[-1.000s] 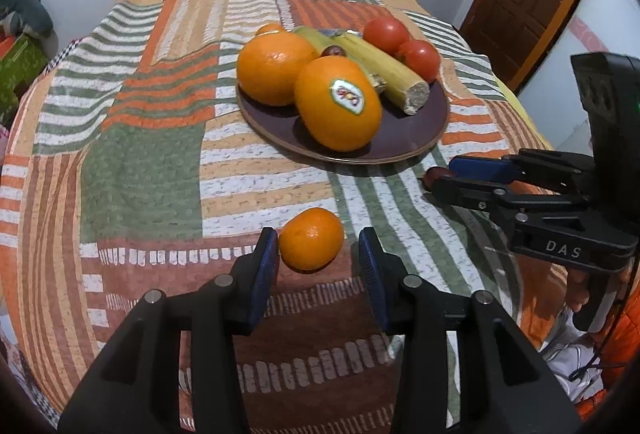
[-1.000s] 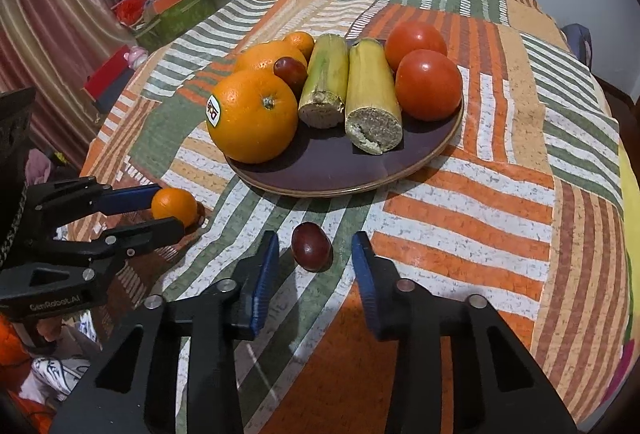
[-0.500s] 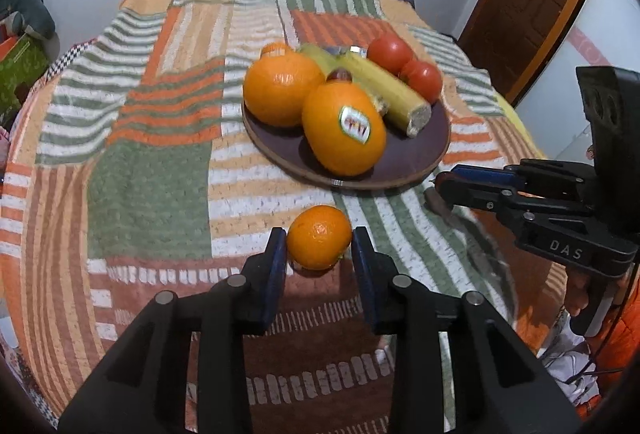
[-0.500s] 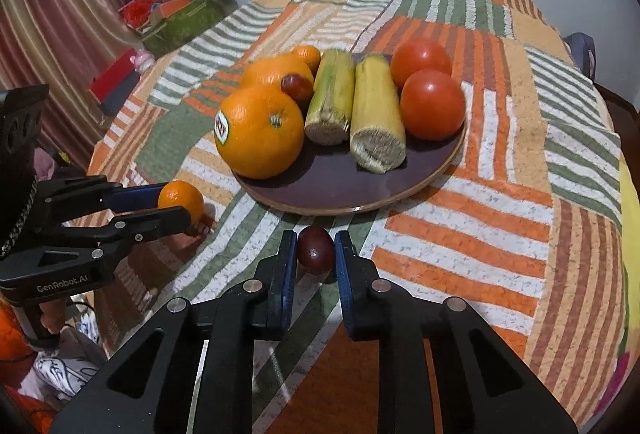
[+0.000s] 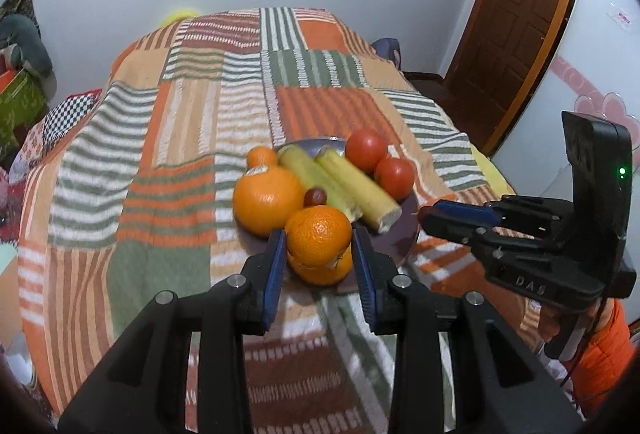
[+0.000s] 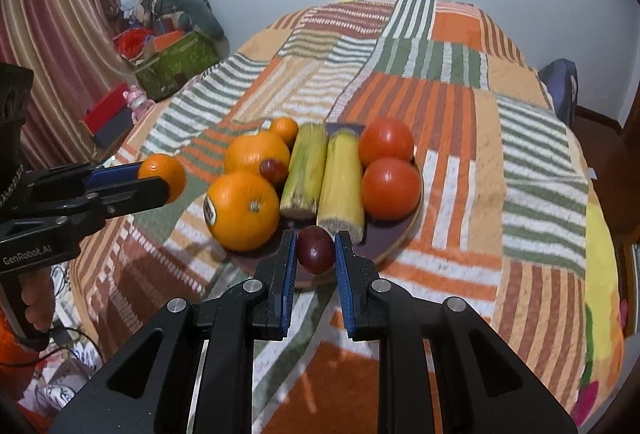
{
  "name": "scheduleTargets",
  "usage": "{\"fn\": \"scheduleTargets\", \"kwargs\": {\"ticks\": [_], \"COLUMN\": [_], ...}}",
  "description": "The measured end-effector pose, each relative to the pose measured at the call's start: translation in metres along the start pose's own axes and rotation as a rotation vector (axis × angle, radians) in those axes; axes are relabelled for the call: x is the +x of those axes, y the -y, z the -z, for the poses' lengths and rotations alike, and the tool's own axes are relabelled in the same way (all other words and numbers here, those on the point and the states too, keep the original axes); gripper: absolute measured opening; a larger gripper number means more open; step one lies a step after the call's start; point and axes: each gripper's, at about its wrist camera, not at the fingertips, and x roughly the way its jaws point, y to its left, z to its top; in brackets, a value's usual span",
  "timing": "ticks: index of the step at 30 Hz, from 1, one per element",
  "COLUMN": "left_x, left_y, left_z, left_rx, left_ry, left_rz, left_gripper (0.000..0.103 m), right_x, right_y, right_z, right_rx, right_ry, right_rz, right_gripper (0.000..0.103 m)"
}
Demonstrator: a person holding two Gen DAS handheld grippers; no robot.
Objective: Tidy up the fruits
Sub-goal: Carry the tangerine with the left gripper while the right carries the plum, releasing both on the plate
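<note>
Your left tool [image 5: 319, 254] is clamped on the small orange mandarin [image 5: 319, 236], held aloft above the near rim of the round dark-purple plate [image 6: 394, 240]. Your right tool [image 6: 316, 260] grips the dark-red oval plum [image 6: 316, 250], also raised over that rim. The plate rests on the striped patchwork tabletop [image 6: 452, 106].

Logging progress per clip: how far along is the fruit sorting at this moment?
Done: two oranges, tomatoes and two cane pieces sit on the plate. In hand: left gripper holds the small mandarin, right gripper holds the dark plum, both lifted. Left: setting both on the plate.
</note>
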Motion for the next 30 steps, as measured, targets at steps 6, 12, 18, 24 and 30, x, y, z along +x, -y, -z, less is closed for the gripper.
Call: {"fn": "scheduleTargets", "kwargs": {"ticks": [6, 12, 18, 24, 30], "left_x": [0.019, 0.038, 0.048, 0.041, 0.026], "left_y": [0.011, 0.013, 0.008, 0.007, 0.006], "left_z": [-0.009, -0.015, -0.02, -0.02, -0.022], "left_rx": [0.02, 0.027, 0.018, 0.018, 0.009], "left_ry": [-0.02, -0.041, -0.056, -0.04, -0.008], "left_rz": [0.036, 0.045, 0.048, 0.049, 0.037], "left_gripper": [0.033, 0.033, 0.033, 0.034, 0.037], "right_x": [0.014, 0.027, 0.032, 0.025, 0.009], "right_y": [-0.004, -0.007, -0.006, -0.003, -0.002], "right_z": [-0.006, -0.007, -0.009, -0.013, -0.018], "right_rx": [-0.023, -0.035, -0.014, -0.005, 0.0], "right_ry": [-0.016, -0.042, -0.057, -0.037, 0.006], "right_rz": [-0.008, -0.022, -0.033, -0.023, -0.005], "right_gripper": [0.018, 0.018, 0.019, 0.023, 0.023]}}
